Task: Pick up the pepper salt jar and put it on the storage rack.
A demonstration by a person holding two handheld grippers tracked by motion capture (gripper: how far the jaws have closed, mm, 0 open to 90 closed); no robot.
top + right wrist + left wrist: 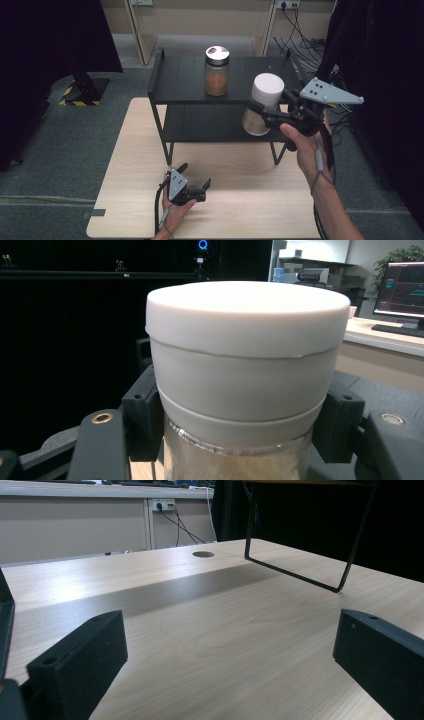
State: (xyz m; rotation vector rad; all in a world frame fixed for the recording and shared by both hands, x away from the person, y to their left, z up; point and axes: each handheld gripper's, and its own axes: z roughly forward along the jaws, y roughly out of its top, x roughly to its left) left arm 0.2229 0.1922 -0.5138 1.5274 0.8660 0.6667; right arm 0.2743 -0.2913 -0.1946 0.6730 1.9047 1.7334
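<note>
The right gripper (260,111) is clamped on a white-lidded jar (262,104), its black jaws pressing the glass just under the lid from both sides. In the high view the jar hangs in the air at the front right corner of the black two-tier shelf (186,80), overlapping the edge of the upper tier and tilted slightly, with its base not resting on either tier. The right gripper view looks at the jar from close up: a thick white lid above a clear glass body with a pale, sandy filling (what it is cannot be told).

On the upper tier of the shelf stands a second jar (217,70), upright, with a dark shiny lid and a brown filling; it is near the held jar but apart from it.

The left gripper (194,178) rests low on the light wooden tabletop (135,150) in front of the shelf, held by the person's left hand (175,207). Its jaws stand wide apart with nothing between them, bare wood showing in the gap, and one thin metal leg (300,575) of the shelf stands beyond them
</note>
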